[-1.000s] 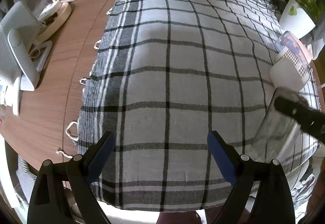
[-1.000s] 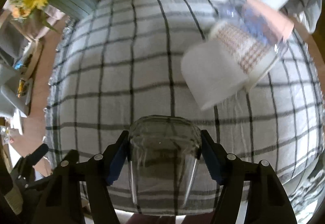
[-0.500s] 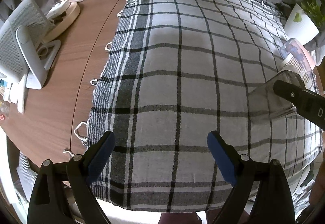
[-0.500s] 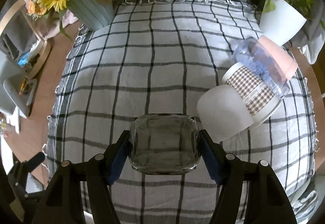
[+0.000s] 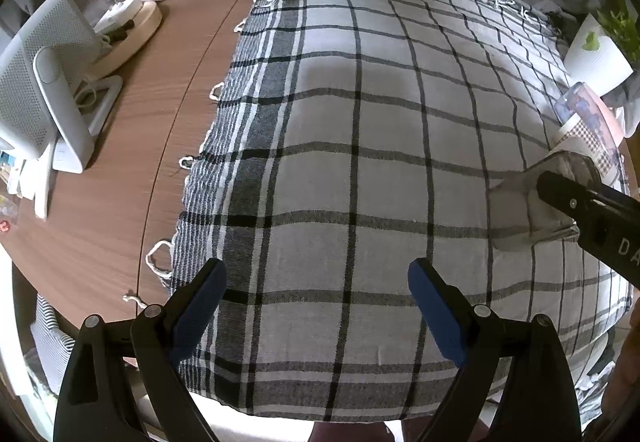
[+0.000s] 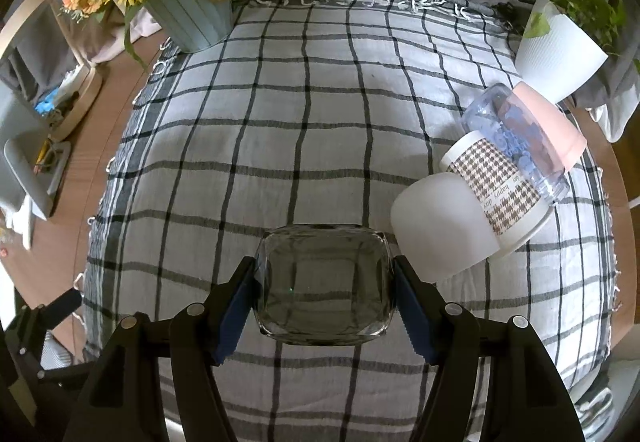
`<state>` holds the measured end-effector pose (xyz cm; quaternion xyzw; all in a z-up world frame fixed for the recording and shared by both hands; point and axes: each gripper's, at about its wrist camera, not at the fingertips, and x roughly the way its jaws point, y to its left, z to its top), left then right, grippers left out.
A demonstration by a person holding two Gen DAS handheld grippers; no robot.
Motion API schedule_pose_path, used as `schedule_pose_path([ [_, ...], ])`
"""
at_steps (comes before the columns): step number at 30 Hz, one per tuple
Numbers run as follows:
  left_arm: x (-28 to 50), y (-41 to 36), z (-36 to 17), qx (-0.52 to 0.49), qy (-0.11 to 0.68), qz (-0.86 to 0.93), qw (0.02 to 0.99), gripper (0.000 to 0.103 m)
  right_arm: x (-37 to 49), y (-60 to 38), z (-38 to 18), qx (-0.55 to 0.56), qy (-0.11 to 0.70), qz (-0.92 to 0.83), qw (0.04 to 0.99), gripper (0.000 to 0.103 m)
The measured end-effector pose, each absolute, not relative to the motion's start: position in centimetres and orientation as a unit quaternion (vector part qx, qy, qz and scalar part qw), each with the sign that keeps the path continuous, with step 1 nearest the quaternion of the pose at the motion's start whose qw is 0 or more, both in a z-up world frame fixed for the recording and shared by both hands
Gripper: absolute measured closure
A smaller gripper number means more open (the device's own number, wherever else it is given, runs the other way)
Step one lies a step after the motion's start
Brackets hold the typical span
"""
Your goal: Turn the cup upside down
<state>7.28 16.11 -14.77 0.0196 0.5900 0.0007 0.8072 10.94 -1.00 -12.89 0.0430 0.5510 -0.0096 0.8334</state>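
- A white mesh-fronted desk fan (image 5: 38,81) is seen at the far left on the brown wooden surface (image 5: 132,169).
- The left tongs (image 5: 316,306) are held released, with nothing between the blue pads, above the grey and black checked cloth (image 5: 360,121).
- A pale blue ribbed pot of sunflowers (image 6: 188,13) is set at the cloth's far edge.
- The clear square-bodied glass cup (image 6: 324,286) is gripped by the clenched right tongs (image 6: 325,302), its flat base turned toward the camera, over the cloth's near right part.
- Just beside it, a white cup with a houndstooth band (image 6: 472,213) is laid on its side, touching a clear jar with a pink lid (image 6: 528,133).
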Motion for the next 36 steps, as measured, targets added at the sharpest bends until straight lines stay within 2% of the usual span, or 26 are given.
schedule_pose_path([
  [7, 7.0, 15.7, -13.9, 0.023, 0.581, 0.006, 0.814, 0.010, 10.7, -1.1, -12.7, 0.044, 0.552, -0.004, 0.833, 0.036],
  [10, 6.7, 15.5, -13.4, 0.023, 0.575, 0.011, 0.818, 0.010, 10.5, -1.4, -12.3, 0.054, 0.549, 0.001, 0.834, 0.022],
  [18, 4.9, 13.6, -10.9, 0.038, 0.547, 0.016, 0.836, 0.010, 7.1, -3.1, -8.6, 0.066, 0.503, 0.014, 0.862, 0.021],
  [24, 3.4, 11.2, -8.5, 0.033, 0.526, 0.010, 0.850, 0.009, 3.6, -6.5, -6.6, 0.083, 0.479, 0.001, 0.874, 0.016],
  [28, 2.2, 9.1, -6.7, 0.023, 0.512, -0.004, 0.859, 0.003, 1.7, -8.5, -5.5, 0.092, 0.472, -0.009, 0.877, 0.015],
  [36, -0.6, 5.0, -4.0, 0.024, 0.485, -0.024, 0.874, 0.003, -2.1, -12.7, -4.0, 0.111, 0.465, -0.023, 0.878, 0.015],
])
